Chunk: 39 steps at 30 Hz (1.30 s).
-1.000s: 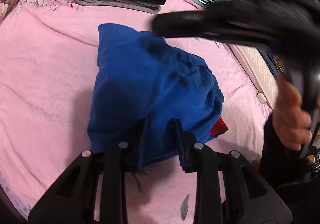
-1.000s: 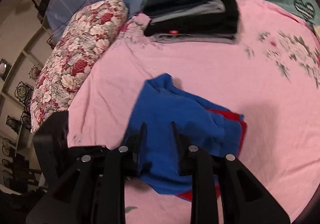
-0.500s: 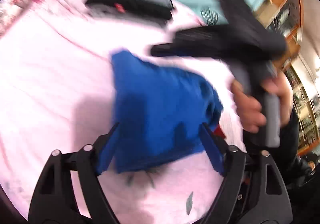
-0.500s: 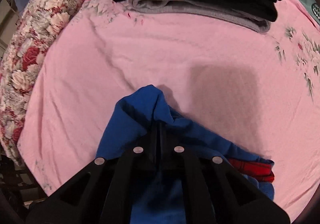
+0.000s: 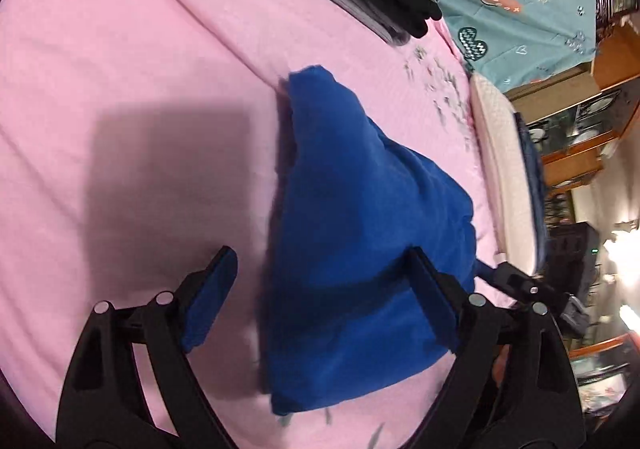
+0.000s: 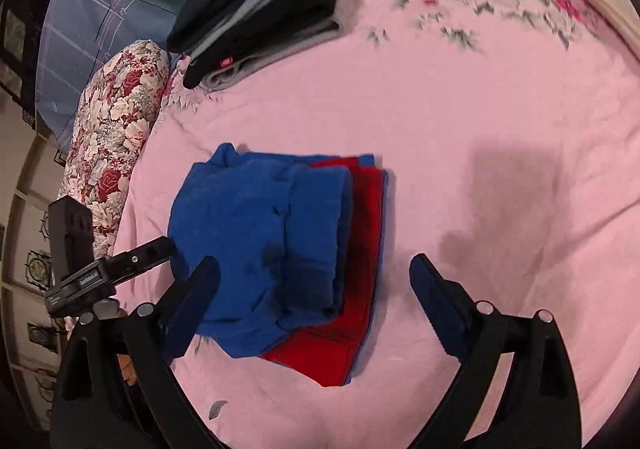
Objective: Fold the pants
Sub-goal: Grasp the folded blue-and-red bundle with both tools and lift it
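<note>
Tongs: left tongs (image 5: 320, 285) and right tongs (image 6: 314, 285) now both spread apart, having let go.
Pants (image 6: 276, 245): folded bundle resting on bed (image 6: 480, 109).
Meaning: fold looks finished.

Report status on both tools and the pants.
Left tool open, right tool open, neither gripping. Blue pants lie folded on pink sheet, red lining showing. Nothing blocking; clothes stack sits apart.

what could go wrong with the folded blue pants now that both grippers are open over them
1. The blue pants lie in a lumpy bundle with the red lining sticking out at one side; the loose top layer could flop open.
2. The open left gripper hangs low with a finger against the cloth; pulling away might snag it.
3. The right gripper is also close above the bundle.
</note>
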{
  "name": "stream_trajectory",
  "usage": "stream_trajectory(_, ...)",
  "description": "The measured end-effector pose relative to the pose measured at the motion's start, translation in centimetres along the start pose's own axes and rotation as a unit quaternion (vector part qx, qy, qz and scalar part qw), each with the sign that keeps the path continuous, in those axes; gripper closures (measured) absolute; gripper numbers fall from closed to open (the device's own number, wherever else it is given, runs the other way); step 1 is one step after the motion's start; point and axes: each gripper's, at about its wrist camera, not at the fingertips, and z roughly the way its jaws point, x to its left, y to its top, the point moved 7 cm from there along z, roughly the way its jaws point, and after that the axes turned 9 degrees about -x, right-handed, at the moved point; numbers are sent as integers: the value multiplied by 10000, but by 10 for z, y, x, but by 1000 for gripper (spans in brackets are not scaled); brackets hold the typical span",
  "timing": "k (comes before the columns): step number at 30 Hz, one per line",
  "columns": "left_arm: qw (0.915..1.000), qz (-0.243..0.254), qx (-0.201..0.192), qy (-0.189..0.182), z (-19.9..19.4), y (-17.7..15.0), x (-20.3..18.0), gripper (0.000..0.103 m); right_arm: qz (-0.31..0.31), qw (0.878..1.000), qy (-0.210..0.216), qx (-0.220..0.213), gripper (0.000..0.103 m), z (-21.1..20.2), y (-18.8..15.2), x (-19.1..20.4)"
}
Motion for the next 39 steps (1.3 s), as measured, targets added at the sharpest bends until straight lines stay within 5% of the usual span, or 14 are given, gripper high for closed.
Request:
stream_trajectory(7,9990,98,330,-295,19,-7,-17,15,363,9973,439,459,7,22,-3,-3)
stream_trajectory(10,9976,134,434,-517,37,-2,-31,3,416,9945,665,687,5,39,-8,-2)
stream_trajectory(15,9982,495,328,-45,47,0,-45,6,548,9913,1050,567,6,50,-1,5)
stream_trajectory(16,9981,562,253,92,45,-1,-46,24,475,9928,961,525,10,50,-1,7)
stream_trajectory(18,9968,757,89,236,35,-5,-50,36,277,9969,595,443,52,49,-4,7)
stream_trajectory(21,9941,1000,-229,342,15,-7,-64,45,53,9988,455,180,64,36,-6,14)
stream_trajectory(25,9883,1276,-696,465,-19,7,-86,45,-612,9977,144,-245,67,15,-3,46)
stream_trajectory(31,9814,1515,-1068,493,-63,117,-127,44,-1135,9903,401,-694,67,-12,62,97)
stream_trajectory(36,9686,1788,-1477,897,-70,269,-172,36,-1731,9750,298,-1358,67,-24,191,166)
stream_trajectory(39,9680,1623,-1684,911,-60,347,-176,34,-1903,9692,127,-1560,67,-12,272,198)
